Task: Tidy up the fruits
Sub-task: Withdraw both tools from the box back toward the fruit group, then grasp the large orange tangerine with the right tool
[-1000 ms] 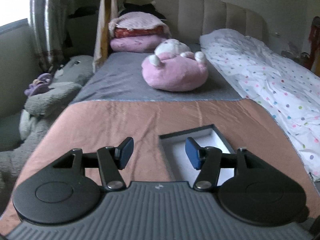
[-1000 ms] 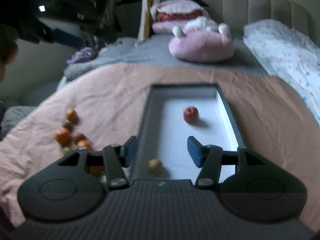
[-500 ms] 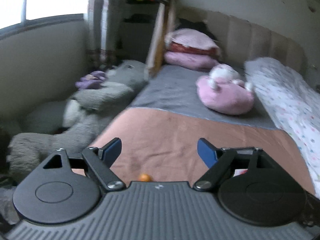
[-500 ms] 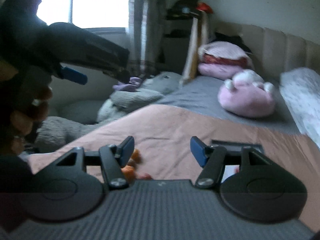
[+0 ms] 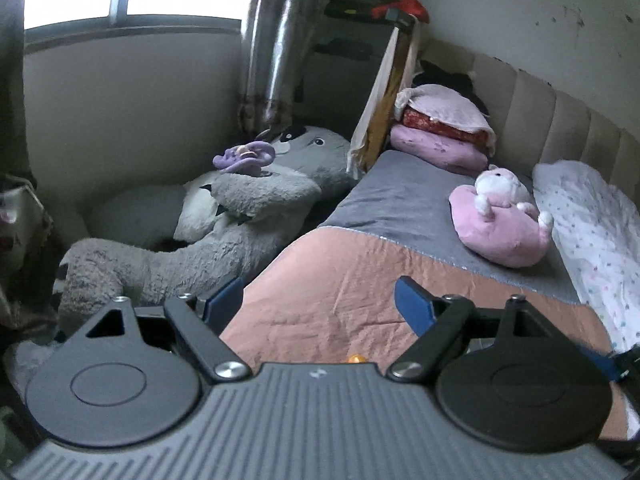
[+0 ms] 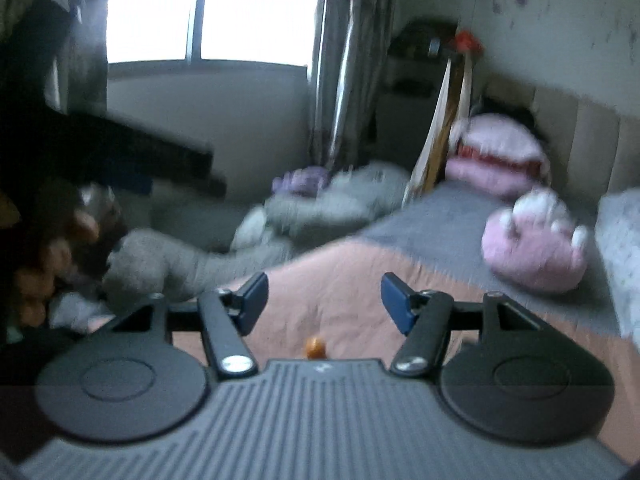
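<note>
Over the salmon-pink blanket (image 5: 340,300) my left gripper (image 5: 316,292) stands wide open, with nothing between its blue pads. A small orange fruit (image 5: 356,359) peeks out just above the gripper body. My right gripper (image 6: 323,282) is open too and holds nothing. The right wrist view is blurred. One orange fruit (image 6: 315,347) lies on the blanket below its fingers. The left gripper's dark body (image 6: 160,160) crosses that view at the upper left, held by a person's hand (image 6: 60,248). The tray and the other fruits are hidden.
A pink plush (image 5: 500,232) lies on the grey sheet (image 5: 400,200) further up the bed. Stacked pillows (image 5: 440,136) sit at the headboard and a polka-dot duvet (image 5: 592,220) along the right. A big grey plush (image 5: 240,216) fills the gap at the bed's left edge.
Both grippers rose and swung left, away from the tray. The tray and the fruit pile dropped out of view. Both pairs of jaws opened wider.
</note>
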Demonstrator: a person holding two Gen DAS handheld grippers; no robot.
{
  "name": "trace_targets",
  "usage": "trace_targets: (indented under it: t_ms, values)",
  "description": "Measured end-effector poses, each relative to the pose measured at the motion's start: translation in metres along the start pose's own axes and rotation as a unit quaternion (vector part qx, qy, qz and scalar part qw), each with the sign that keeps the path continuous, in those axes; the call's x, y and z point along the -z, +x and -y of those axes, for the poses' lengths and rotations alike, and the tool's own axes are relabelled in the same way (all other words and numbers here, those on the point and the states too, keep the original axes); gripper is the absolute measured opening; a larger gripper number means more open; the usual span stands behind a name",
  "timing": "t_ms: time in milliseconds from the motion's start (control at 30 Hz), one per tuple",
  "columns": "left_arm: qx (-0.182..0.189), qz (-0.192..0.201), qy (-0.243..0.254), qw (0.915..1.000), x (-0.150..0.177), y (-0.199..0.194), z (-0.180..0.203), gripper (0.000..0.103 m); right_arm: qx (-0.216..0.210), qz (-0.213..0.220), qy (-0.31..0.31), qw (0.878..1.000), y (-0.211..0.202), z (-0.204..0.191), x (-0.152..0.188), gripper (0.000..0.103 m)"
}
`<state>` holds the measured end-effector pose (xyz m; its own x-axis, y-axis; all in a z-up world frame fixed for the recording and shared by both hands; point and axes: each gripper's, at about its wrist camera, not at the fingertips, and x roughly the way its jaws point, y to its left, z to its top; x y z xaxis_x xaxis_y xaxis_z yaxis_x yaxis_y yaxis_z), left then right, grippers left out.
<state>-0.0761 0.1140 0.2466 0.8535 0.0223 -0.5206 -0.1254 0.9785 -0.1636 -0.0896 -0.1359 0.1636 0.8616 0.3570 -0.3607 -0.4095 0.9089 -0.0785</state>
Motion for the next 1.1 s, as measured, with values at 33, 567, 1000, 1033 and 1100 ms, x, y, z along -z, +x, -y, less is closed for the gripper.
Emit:
trace_targets:
  t_ms: [33, 567, 1000, 1033, 1100]
  values:
    - [0.003, -0.001, -0.002, 1.0, 0.001, 0.001, -0.003, 0.086, -0.003, 0.025, 0.002, 1.0, -0.005, -0.003, 0.0, 0.064]
    - [0.008, 0.012, -0.042, 0.999, 0.035, 0.054, -0.02, 0.086, 0.012, -0.054, 0.019, 0.998, 0.011, -0.006, 0.118, 0.069]
    - [0.043, 0.002, -0.017, 0.9989, 0.106, 0.101, 0.014, 0.087, 0.034, -0.132, 0.035, 0.99, 0.033, 0.02, 0.172, 0.044]
    - [0.041, -0.002, -0.013, 0.9991, 0.111, 0.105, 0.015, 0.087, 0.034, -0.135, 0.039, 0.99, 0.034, 0.022, 0.174, 0.044]
    - [0.04, -0.014, -0.01, 0.999, 0.118, 0.112, 0.015, 0.087, 0.038, -0.144, 0.037, 0.988, 0.042, 0.022, 0.174, 0.044]
